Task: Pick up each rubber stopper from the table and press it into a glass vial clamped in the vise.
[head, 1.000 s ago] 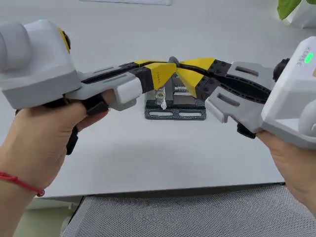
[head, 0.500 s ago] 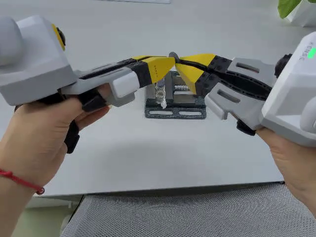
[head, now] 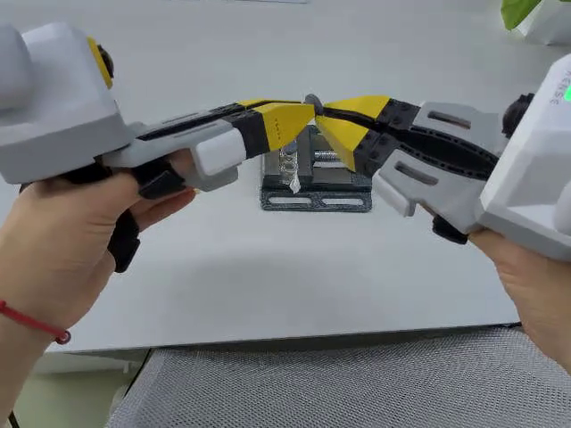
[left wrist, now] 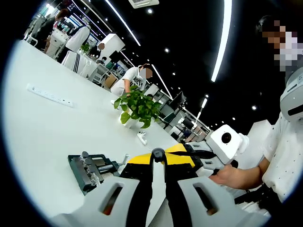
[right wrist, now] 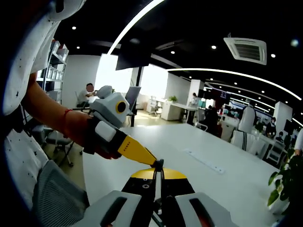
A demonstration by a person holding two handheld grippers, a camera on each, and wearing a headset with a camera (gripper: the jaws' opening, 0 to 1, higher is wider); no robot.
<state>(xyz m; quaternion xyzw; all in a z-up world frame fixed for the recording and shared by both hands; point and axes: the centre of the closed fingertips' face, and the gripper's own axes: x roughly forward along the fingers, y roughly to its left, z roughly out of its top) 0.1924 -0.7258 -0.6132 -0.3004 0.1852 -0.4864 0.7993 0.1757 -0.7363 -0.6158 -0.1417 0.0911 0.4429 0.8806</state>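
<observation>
At centre frame the left tongs (head: 302, 111), pinching the stopper (head: 310, 100), and the closed right tongs (head: 323, 120) have lifted off the vise (head: 317, 203); the vial (head: 289, 168) stays unplugged.

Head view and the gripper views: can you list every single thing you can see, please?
table: one, white, under everything
vise: one, dark grey, on the table
vial: at least one, clear, clamped in the vise
stopper: one, dark grey, in the air above the vise
plant: one, green, far across the table
power strip: one, white, far across the table
left gripper: one, white with yellow jaws, shut on the stopper
right gripper: one, same colours, tip at the stopper
left hand, right hand: holding the grippers
</observation>
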